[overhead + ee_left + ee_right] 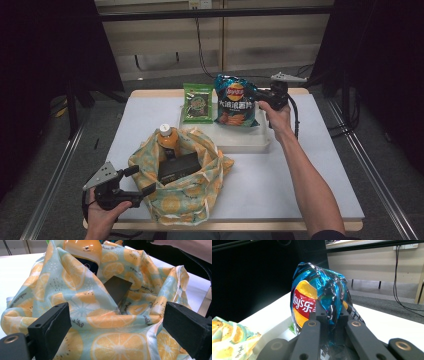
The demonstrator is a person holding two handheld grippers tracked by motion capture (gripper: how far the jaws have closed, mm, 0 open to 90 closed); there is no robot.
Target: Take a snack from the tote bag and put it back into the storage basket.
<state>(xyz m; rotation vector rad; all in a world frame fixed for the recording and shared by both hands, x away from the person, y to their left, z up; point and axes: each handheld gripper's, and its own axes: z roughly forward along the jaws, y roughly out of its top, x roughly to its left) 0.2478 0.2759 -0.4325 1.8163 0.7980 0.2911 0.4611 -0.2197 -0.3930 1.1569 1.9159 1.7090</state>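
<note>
Right jaws (329,315) pinch only a fold of chips (317,292): may slip out. Left jaws (117,322) wide open, empty, bag (110,322) between.

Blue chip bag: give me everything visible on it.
The blue chip bag is glossy, crinkled foil with a red and yellow Lay's logo, Chinese lettering and pictured chips. It looks puffed and sealed. It stands about upright, front to the high camera, over the white tray at the table's far side, beside a green snack bag. The right gripper is shut on its edge, foil pinched between the jaws.
</note>
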